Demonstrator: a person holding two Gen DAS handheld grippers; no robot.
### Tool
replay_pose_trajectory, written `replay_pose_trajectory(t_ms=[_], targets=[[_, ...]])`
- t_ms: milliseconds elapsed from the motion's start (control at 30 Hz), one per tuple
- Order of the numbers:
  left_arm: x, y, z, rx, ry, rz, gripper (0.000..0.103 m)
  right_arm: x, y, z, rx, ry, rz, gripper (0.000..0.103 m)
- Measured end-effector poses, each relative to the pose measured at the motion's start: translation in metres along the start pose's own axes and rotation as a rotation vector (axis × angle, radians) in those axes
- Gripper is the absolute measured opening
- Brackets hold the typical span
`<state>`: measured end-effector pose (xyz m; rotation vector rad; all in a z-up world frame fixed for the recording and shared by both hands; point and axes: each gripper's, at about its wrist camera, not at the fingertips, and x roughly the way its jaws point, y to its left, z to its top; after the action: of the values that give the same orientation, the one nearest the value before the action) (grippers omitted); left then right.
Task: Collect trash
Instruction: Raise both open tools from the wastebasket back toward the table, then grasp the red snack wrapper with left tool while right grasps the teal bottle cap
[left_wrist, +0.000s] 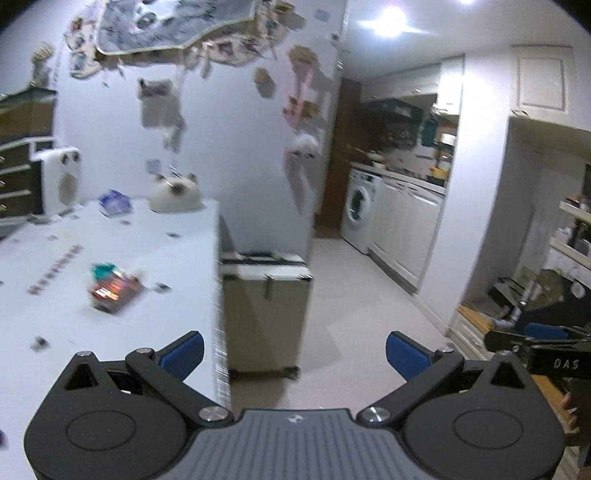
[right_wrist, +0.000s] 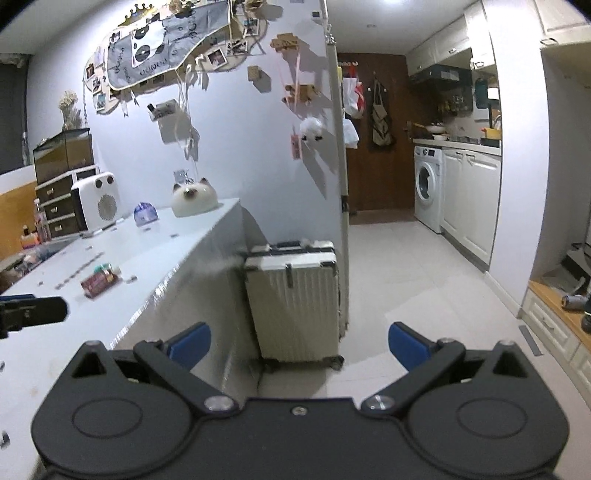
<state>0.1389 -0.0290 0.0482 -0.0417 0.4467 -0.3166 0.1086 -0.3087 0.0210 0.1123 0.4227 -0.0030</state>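
My left gripper (left_wrist: 294, 353) hangs in the air with its blue fingers (left_wrist: 184, 352) spread wide apart and nothing between them; it sits over the near corner of the white surface (left_wrist: 155, 258), with the floor (left_wrist: 354, 295) showing through the gap. My right gripper (right_wrist: 299, 345) is just as wide open and empty, held off the edge of the same surface, its blue pads (right_wrist: 406, 345) framing the suitcase (right_wrist: 295, 299). The trash I can make out is a small cluster on the surface, well ahead of both grippers and to their left: a crumpled red wrapper (left_wrist: 114, 290) with a teal scrap (left_wrist: 103, 270) touching its far side. The left wrist view is blurred, so I cannot tell what the packaging is. Small dark bits (left_wrist: 40, 343) are scattered across the surface around it. At the far end, against the wall, sit a cat-shaped white ornament (right_wrist: 193, 197), a bluish packet (right_wrist: 145, 213) and a white heater (right_wrist: 96, 199). The cream suitcase stands upright on the floor right beside the end of the surface. Beyond it the room opens to a kitchen with a washing machine (right_wrist: 428, 186) under the counter.
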Motion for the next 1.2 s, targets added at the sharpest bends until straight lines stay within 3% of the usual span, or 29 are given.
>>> replay_pose_trajectory(t_ms=[267,467,667,867,967,1100,1200], targets=[[-0.008,0.084,0.045,0.049,-0.035,0.070,0.103,0.040,0.064,0.032,-0.025,-0.011,0.036,0.103],[0.015,0.153,0.063,0.079,-0.018,0.115,0.103,0.070,0.122,0.046,-0.076,-0.026,0.122,0.103],[0.068,0.205,0.056,0.115,0.032,0.008,0.103,0.103,0.174,0.066,-0.079,-0.036,0.176,0.103],[0.128,0.223,0.037,0.185,0.069,-0.083,0.103,0.128,0.208,0.089,-0.043,-0.072,0.225,0.103],[0.152,0.227,0.030,0.234,0.088,-0.084,0.099,0.142,0.224,0.099,-0.052,-0.066,0.213,0.103],[0.172,0.236,0.030,0.213,0.094,-0.128,0.095,0.164,0.243,0.113,-0.080,-0.049,0.188,0.103],[0.184,0.240,0.034,0.244,0.093,-0.120,0.091,0.183,0.257,0.124,-0.079,-0.016,0.205,0.103]])
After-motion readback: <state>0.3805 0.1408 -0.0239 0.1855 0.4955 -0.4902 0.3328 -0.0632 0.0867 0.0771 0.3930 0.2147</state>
